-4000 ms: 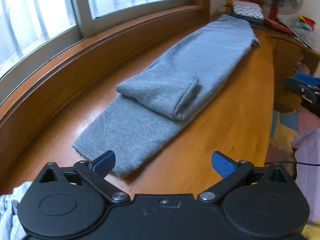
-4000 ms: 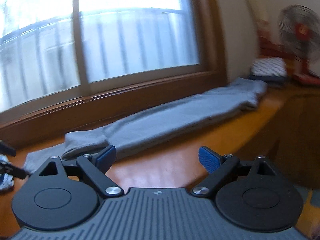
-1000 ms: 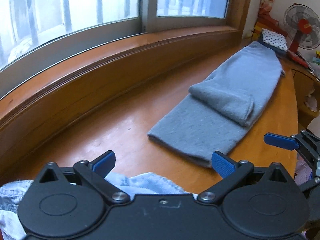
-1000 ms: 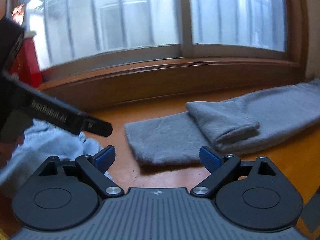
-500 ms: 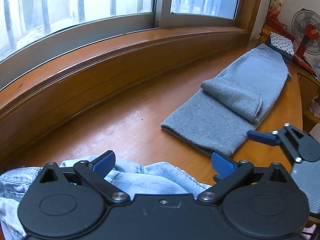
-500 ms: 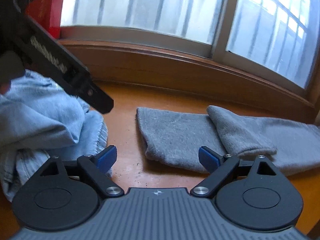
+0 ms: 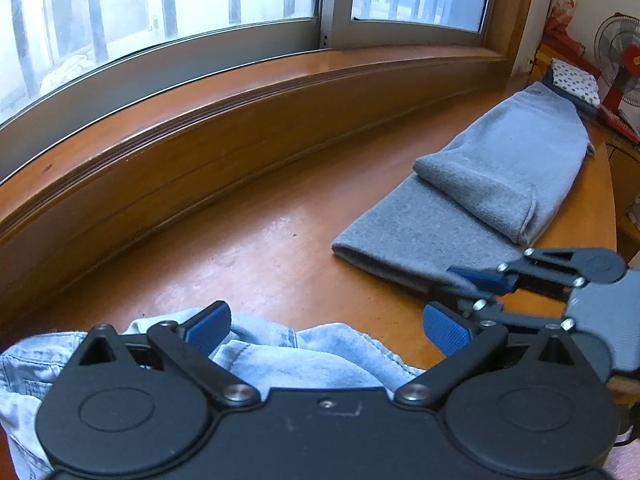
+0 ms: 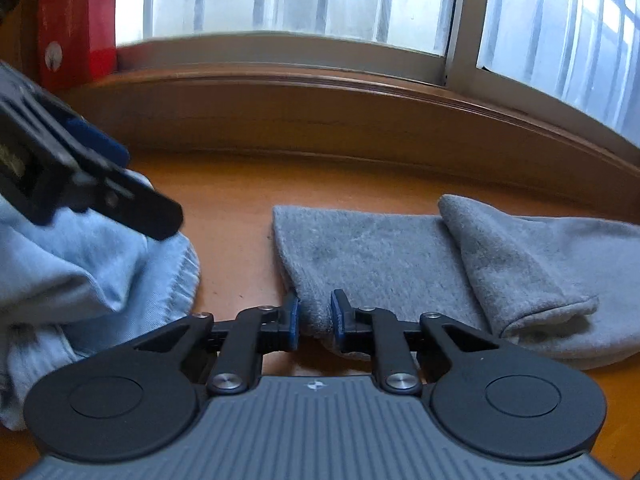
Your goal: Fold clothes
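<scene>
- My right claw [image 8: 315,316] is closing, its pads at the near corner of the grey sweatpants [image 8: 400,256].
- The sweatpants lie flat on the wooden ledge [image 7: 248,240] beneath the window [image 7: 200,0].
- My left claw [image 7: 326,326] gapes wide above the light-blue denim [image 7: 320,356], left of the sweatpants.
- I can read no lettering anywhere.

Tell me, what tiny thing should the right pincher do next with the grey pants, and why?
Probably finish pinching. The right gripper is closing its jaws around the near corner of the grey sweatpants, with cloth already between the pads. Once it holds, lifting that end toward the folded-over part would likely continue the fold. The left gripper is open above the light denim garment.
</scene>
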Available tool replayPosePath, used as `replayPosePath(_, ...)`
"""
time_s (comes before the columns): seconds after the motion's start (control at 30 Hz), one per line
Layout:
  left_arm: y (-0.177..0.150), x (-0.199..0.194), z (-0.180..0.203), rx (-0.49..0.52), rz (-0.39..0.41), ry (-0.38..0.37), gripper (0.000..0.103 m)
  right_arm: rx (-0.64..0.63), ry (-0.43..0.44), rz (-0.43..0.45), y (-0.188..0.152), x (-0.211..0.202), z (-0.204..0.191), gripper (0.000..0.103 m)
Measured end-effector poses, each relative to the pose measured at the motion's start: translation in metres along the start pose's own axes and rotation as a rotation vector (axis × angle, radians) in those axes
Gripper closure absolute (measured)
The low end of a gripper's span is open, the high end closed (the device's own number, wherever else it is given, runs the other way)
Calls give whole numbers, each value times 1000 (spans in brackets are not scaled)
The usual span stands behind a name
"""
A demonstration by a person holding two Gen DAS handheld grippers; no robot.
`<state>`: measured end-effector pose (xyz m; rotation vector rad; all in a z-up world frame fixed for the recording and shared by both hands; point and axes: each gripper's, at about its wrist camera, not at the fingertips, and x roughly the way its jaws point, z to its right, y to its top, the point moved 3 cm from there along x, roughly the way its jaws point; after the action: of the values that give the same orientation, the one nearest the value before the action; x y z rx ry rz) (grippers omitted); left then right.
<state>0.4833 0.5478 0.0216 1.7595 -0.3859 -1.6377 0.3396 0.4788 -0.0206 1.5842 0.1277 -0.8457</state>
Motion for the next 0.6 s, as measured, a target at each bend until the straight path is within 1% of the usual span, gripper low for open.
replayPosePath(0.1,3,2,7,16,-10,15,0,114,34,58,9,-12,17,86)
replayPosePath(0.2,11,6,18,39,-14,23,0,238,43,131,22,-24,45,86)
replayPosePath(0.27,19,10,26,63,-7,21,0,348,52,183,30,-33,70,86)
replayPosePath(0.33,31,14,39,96,9,17,0,453,46,235,34,-42,98,86)
replayPosePath(0.43,52,27,61,154,43,-1,0,601,9,299,31,-49,141,86)
replayPosePath(0.5,66,36,76,194,65,-19,0,692,-27,305,19,-44,170,88)
replayPosePath(0.6,87,58,97,242,90,-59,0,788,-68,248,-2,-23,203,89)
